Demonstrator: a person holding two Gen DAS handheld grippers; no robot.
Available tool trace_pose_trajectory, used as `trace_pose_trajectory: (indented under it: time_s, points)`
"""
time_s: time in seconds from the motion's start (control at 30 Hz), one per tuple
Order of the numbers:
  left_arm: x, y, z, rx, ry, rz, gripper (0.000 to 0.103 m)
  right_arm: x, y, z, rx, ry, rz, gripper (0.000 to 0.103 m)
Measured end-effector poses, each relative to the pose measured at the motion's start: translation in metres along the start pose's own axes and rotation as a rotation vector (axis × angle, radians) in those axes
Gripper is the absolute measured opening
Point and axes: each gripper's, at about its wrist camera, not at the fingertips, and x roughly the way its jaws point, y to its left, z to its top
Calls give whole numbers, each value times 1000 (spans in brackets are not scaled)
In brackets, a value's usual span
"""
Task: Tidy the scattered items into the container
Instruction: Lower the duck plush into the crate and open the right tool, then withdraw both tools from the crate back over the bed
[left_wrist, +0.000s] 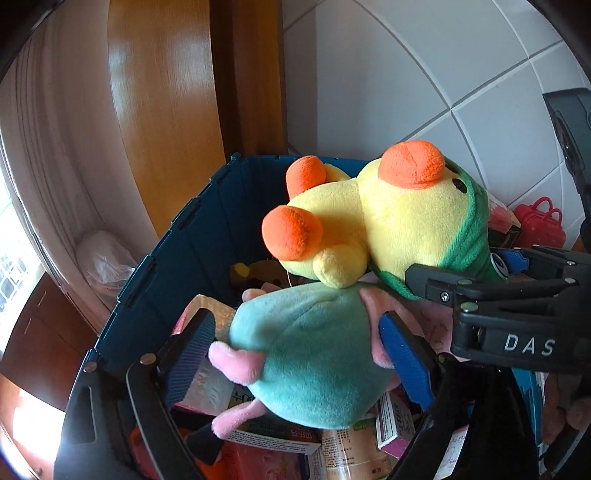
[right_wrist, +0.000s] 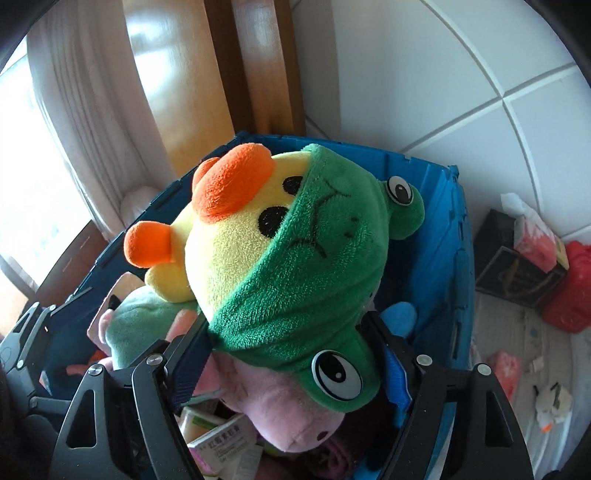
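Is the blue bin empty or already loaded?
Loaded: the blue bin holds boxes and plush toys, including the teal plush.

Two plush toys over a blue crate

A teal-and-pink plush (left_wrist: 314, 354) is sitting between the left gripper's (left_wrist: 299, 354) spread blue pads above the blue crate (left_wrist: 192, 236), while the right gripper (left_wrist: 480, 291), entering from the right, is meeting the yellow duck plush's (left_wrist: 369, 229) green hood.

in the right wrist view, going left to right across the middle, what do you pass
white curtain → orange foot of the yellow duck plush → its green frog hood → blue crate wall → black box → red plastic item
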Motion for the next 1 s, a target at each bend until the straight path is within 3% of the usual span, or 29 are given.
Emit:
trace_pose_trajectory:
  time_s: [0.07,0.27,0.73,1.0]
  points:
    - [-3,-2,-2,17,-5,22,98,-12,2,-2,8,-18,-4,86]
    - [-4,-4,-7,19,11,35,98,-41,2,-17,20,-41,-22,100]
    - [-24,-21,-30,26,15,6,98,-74,-13,-58,62,-50,-55,102]
    - [-48,-18,-43,14,-30,-9,98,-92,-10,-77,53,-69,-45,102]
